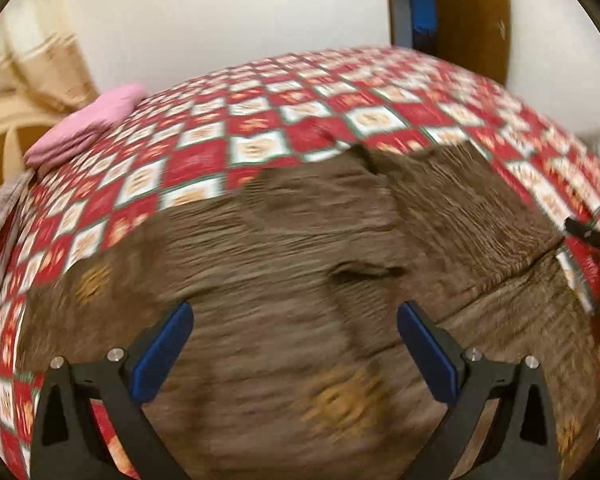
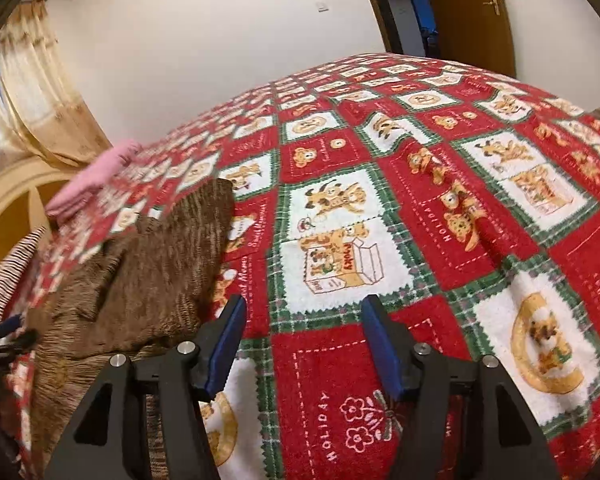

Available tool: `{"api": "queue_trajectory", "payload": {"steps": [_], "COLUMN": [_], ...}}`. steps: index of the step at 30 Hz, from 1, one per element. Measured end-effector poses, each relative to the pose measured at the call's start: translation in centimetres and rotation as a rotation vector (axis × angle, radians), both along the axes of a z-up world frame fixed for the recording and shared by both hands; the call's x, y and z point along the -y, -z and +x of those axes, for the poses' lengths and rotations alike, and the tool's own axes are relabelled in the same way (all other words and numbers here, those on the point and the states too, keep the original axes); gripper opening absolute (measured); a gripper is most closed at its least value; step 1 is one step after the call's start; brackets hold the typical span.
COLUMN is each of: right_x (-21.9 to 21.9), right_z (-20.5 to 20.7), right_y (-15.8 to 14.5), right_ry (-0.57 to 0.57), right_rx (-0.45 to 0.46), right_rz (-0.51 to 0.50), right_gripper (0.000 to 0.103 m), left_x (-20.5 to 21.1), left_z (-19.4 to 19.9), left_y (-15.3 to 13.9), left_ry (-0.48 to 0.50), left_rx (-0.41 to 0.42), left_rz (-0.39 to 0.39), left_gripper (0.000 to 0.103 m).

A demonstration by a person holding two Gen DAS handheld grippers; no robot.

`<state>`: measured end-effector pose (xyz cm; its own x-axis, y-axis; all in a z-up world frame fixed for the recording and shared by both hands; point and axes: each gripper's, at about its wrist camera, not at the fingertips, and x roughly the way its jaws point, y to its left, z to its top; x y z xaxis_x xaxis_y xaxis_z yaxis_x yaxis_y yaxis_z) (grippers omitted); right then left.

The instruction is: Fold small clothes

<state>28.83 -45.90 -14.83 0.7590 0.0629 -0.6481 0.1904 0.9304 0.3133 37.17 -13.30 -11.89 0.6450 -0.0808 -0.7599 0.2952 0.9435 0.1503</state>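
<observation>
A brown ribbed knit garment lies spread on a red, white and green holiday blanket. My left gripper is open and empty, hovering over the garment's middle. In the right wrist view the same garment lies at the left, partly folded. My right gripper is open and empty over the bare blanket, just right of the garment's edge. The left wrist view is motion-blurred.
A folded pink cloth sits at the blanket's far left edge, also in the right wrist view. A striped cloth hangs at the left edge. A white wall, curtains and a wooden door stand behind.
</observation>
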Motion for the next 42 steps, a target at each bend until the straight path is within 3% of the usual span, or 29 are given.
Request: {"api": "queue_trajectory", "payload": {"steps": [4, 6, 8, 9, 11, 12, 14, 16, 19, 22, 28, 31, 32, 33, 34, 35, 37, 40, 41, 42], "right_x": [1.1, 1.9, 1.8, 1.7, 1.7, 1.7, 1.7, 1.6, 1.7, 2.0, 1.9, 1.7, 1.5, 1.4, 1.2, 1.1, 1.0, 1.1, 1.1, 1.1], "right_z": [-0.8, -1.2, -1.3, -1.3, -1.4, -1.5, -1.5, -1.3, -1.4, -1.7, -1.4, -1.3, -1.3, -1.2, -1.1, -1.1, -1.1, -1.2, -1.2, -1.2], "right_y": [0.6, 0.8, 0.7, 0.6, 0.6, 0.6, 0.6, 0.6, 0.7, 0.7, 0.8, 0.8, 0.8, 0.8, 0.8, 0.8, 0.8, 0.8, 0.8, 0.8], "right_ry": [-0.019, -0.018, -0.019, -0.023, -0.025, -0.022, -0.015, -0.014, -0.014, -0.011, -0.008, -0.005, -0.002, 0.000, 0.001, 0.003, 0.005, 0.007, 0.006, 0.006], "right_rx": [0.065, 0.095, 0.113, 0.120, 0.129, 0.132, 0.130, 0.120, 0.124, 0.142, 0.120, 0.110, 0.106, 0.100, 0.095, 0.092, 0.092, 0.096, 0.097, 0.098], "right_rz": [0.138, 0.201, 0.205, 0.202, 0.205, 0.207, 0.200, 0.190, 0.198, 0.216, 0.199, 0.183, 0.170, 0.157, 0.146, 0.137, 0.130, 0.130, 0.130, 0.130], "right_gripper": [0.068, 0.068, 0.068, 0.069, 0.070, 0.070, 0.070, 0.070, 0.070, 0.070, 0.070, 0.070, 0.070, 0.070, 0.070, 0.070, 0.070, 0.070, 0.070, 0.070], "left_x": [4.0, 5.4, 5.1, 4.4, 1.5, 0.0, -4.2, -6.6, -7.7, -5.9, 1.5, 1.3, 1.1, 0.8, 0.4, 0.2, -0.7, -0.7, -0.8, -0.8], "left_z": [2.3, 3.2, 4.5, 5.0, 6.6, 7.2, 8.2, 7.9, 6.4, 3.9, 1.6, 2.2, 2.7, 3.2, 3.8, 3.8, 4.0, 3.4, 3.4, 3.3], "left_y": [1.7, 2.7, 3.8, 3.8, 3.0, 2.8, 2.3, 2.1, 1.6, 1.5, 2.3, 2.3, 2.5, 2.7, 3.1, 3.3, 3.6, 3.6, 3.6, 3.4], "left_ry": [-0.027, -0.040, -0.090, -0.111, -0.257, -0.312, -0.416, -0.447, -0.433, -0.355, -0.139, -0.114, -0.099, -0.096, -0.103, -0.102, -0.088, -0.071, -0.058, -0.050], "left_rx": [0.014, 0.022, 0.051, 0.066, 0.104, 0.107, 0.063, 0.031, 0.029, 0.046, 0.072, 0.016, -0.012, -0.043, -0.078, -0.096, -0.107, -0.107, -0.105, -0.096], "left_rz": [0.030, 0.087, 0.183, 0.186, 0.225, 0.223, 0.139, 0.060, -0.023, -0.056, 0.082, -0.010, -0.057, -0.088, -0.121, -0.149, -0.260, -0.310, -0.328, -0.328], "left_gripper": [0.103, 0.103, 0.103, 0.103, 0.103, 0.103, 0.103, 0.103, 0.103, 0.103, 0.103, 0.102, 0.094, 0.074, 0.062, 0.040, 0.030, 0.016, 0.004, 0.003]}}
